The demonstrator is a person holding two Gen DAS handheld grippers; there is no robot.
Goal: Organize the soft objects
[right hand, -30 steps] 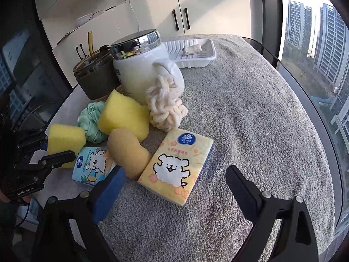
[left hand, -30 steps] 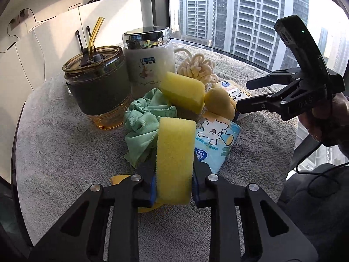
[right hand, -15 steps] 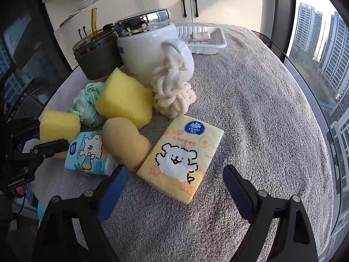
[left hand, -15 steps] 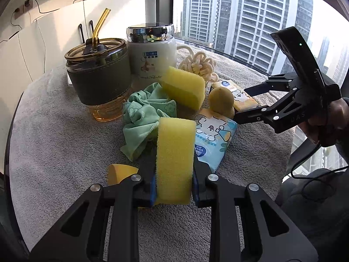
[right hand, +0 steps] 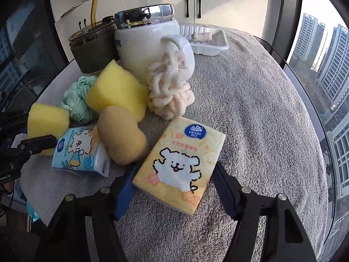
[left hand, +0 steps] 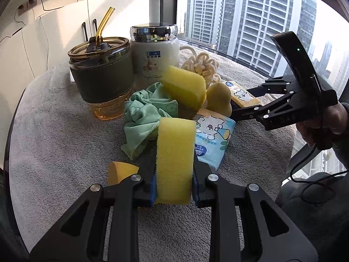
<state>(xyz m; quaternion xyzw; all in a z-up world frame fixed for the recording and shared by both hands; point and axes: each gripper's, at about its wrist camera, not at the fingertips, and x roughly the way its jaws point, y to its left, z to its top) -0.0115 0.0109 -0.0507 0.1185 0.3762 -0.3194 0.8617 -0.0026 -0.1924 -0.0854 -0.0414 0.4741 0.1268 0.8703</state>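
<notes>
Barely started: left claw (left hand: 174, 187) clamps a yellow sponge (left hand: 175, 157) at near edge of pile, right claw (right hand: 172, 187) spread wide w/ yellow tissue pack (right hand: 182, 163) between, not gripped; rest still heaped mid-surface (right hand: 250, 120).

- Hazy daylight from the window (left hand: 250, 21) at 1 o'clock washes out the sky.
- Soft shadows on the counter (right hand: 250, 109).
- Fisheye bending and dark vignette at all edges; focus sharp centrally.

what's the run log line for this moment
left gripper: shut on yellow sponge | right gripper: open, straddling yellow tissue pack | table: pile unsorted
</notes>
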